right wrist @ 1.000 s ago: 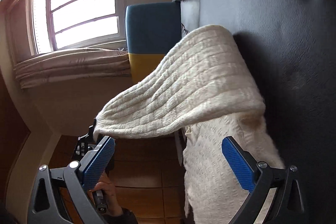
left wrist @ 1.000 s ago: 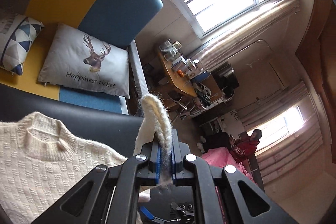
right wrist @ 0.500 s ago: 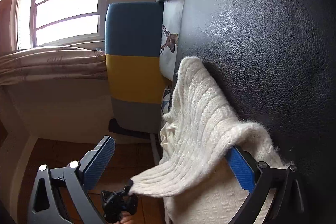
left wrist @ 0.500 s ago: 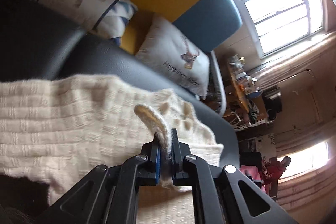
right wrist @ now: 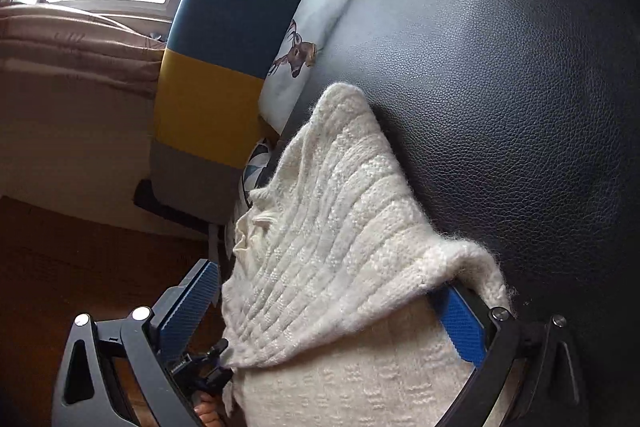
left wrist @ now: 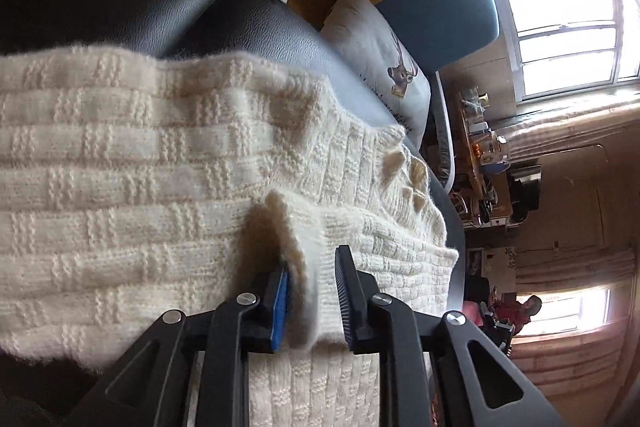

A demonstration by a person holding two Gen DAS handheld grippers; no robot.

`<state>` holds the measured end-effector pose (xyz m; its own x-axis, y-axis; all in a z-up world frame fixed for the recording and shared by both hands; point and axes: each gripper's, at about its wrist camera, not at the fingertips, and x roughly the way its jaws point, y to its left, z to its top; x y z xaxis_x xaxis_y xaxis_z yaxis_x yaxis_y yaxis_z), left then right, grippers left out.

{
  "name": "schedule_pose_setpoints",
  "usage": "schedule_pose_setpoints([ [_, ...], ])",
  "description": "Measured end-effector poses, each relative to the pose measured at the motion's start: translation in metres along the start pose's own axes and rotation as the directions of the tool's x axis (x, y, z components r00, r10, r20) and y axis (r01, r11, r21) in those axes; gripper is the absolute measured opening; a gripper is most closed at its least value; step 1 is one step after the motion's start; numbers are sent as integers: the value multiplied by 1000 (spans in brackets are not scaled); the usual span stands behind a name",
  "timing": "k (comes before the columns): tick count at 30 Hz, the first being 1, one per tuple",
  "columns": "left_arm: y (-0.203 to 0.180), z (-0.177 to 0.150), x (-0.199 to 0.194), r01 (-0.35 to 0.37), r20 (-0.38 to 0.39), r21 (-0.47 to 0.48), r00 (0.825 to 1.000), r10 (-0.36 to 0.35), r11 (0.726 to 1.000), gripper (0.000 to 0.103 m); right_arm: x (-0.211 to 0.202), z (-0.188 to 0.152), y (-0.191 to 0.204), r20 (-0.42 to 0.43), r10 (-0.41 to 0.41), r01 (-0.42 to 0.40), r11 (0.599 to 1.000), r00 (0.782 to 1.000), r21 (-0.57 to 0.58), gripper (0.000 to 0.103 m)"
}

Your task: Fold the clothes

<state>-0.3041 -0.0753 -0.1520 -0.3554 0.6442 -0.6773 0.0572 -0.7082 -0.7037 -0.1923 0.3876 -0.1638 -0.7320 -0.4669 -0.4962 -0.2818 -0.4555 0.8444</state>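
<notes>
1. The cream knitted sweater (left wrist: 140, 155) lies spread on the black leather seat (right wrist: 500, 87), one edge reaching toward the seat's side.
2. A sleeve is folded across the sweater's body on the seat, and its ribbed cuff (left wrist: 304, 227) stands up in a soft loop.
3. The left hand-held gripper (left wrist: 312, 267) points down at the seat. Its blue pads (left wrist: 280, 307) stand slightly apart with the cuff between them, and the wool looks loose rather than pinched.
4. The right hand-held gripper (right wrist: 326, 279) is spread wide over the seat's near edge. The folded sweater lies between its jaws without being clamped.
5. A fuzzy fold of the sweater drapes over the right gripper's finger on the seat side.
6. Beyond the seat's far edge a pale cushion with a deer print (right wrist: 296, 55) leans against a sofa back in blue, yellow and grey (right wrist: 212, 75).
</notes>
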Motion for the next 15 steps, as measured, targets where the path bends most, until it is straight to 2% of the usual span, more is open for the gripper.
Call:
schedule_pose_setpoints([
  [4, -40, 4, -26, 3, 126, 158, 992, -23, 988, 6, -6, -4, 8, 27, -25, 26, 997, 999, -69, 103],
  [6, -48, 6, -29, -66, 160, 205, 987, 33, 977, 6, -8, -6, 9, 34, -18, 21, 996, 999, -92, 103],
  [9, -35, 11, -14, -199, 142, 202, 975, 173, 959, 6, -5, -8, 2, 18, -29, 30, 996, 999, -82, 103],
  [12, -10, 8, 4, -250, 84, 166, 967, 239, 954, 8, -11, -10, -1, 6, -3, 3, 997, 1000, -77, 103],
  [15, 1, 6, -8, -225, 73, 88, 973, 219, 970, 13, -23, -9, -1, -14, 11, -12, 997, 1000, -71, 103],
])
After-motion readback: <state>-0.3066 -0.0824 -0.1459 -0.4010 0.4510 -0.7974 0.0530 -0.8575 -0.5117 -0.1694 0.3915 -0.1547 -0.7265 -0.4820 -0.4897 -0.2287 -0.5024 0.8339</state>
